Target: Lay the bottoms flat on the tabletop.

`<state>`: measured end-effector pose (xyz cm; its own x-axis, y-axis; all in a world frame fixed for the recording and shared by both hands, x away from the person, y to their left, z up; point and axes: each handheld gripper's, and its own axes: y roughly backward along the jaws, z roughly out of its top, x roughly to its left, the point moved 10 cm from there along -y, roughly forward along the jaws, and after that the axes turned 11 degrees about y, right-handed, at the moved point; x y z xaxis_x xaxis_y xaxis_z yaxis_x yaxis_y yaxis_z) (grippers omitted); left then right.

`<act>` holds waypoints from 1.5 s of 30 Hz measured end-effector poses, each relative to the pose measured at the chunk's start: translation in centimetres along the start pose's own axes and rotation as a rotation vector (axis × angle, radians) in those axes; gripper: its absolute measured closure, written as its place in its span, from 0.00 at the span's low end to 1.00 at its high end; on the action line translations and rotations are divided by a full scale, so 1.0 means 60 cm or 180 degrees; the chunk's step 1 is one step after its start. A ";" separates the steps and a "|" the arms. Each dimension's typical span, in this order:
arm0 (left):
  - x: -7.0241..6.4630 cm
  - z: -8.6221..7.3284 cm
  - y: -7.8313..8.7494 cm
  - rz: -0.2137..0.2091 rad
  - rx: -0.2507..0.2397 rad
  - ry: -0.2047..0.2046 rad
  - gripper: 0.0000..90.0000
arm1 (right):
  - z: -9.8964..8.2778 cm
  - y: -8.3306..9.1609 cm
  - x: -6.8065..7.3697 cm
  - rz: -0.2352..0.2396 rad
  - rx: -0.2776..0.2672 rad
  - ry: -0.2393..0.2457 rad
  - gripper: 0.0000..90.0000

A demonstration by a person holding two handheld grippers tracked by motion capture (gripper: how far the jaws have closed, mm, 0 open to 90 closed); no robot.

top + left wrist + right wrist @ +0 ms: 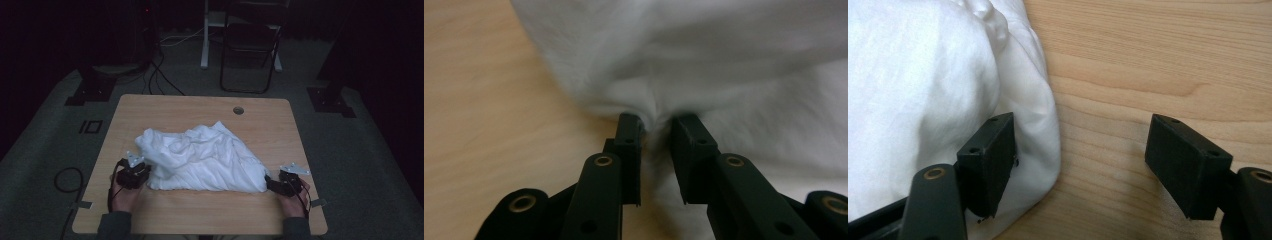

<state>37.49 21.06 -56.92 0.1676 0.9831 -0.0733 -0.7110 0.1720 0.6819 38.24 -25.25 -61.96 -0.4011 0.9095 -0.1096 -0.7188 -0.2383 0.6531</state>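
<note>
White crumpled cloth (200, 157) lies heaped on the wooden table (200, 107), between the two claws. Left gripper (655, 122): jaws drawn narrow, pinching a fold of the cloth directly ahead of them. Right gripper (1080, 150): jaws spread wide, gripping nothing; the cloth's rounded edge lies against its left jaw, bare wood beneath the other.

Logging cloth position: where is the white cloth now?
In the high view the cloth lies crumpled on the table's near half, between the left tool, which pinches its edge, and the open right tool.
</note>
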 end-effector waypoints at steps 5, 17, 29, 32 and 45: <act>0.071 -0.037 0.016 0.0182 0.0053 0.0237 0.77 | 0.000 0.000 0.000 -0.0005 0.0000 -0.0003 0.31; 0.169 -0.033 0.073 0.0421 -0.0195 0.0640 0.71 | 0.000 0.001 0.001 -0.0001 -0.0006 -0.0016 0.33; 0.132 0.032 0.082 0.0157 -0.0248 0.0454 0.62 | 0.070 0.042 0.005 0.0045 -0.0253 0.0006 0.51; 0.110 0.035 0.068 0.0083 -0.0219 0.0442 0.58 | 0.080 0.042 0.010 0.0079 -0.0273 0.0033 0.52; -0.025 0.057 -0.063 -0.0148 0.0077 0.0311 0.31 | 0.208 -0.047 0.137 0.0617 -0.0227 0.0279 0.46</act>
<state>42.23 18.72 -56.90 0.1318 0.9757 -0.1752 -0.6871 0.2173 0.6933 44.05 -12.83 -55.34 -0.5813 0.8119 -0.0539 -0.6605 -0.4321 0.6140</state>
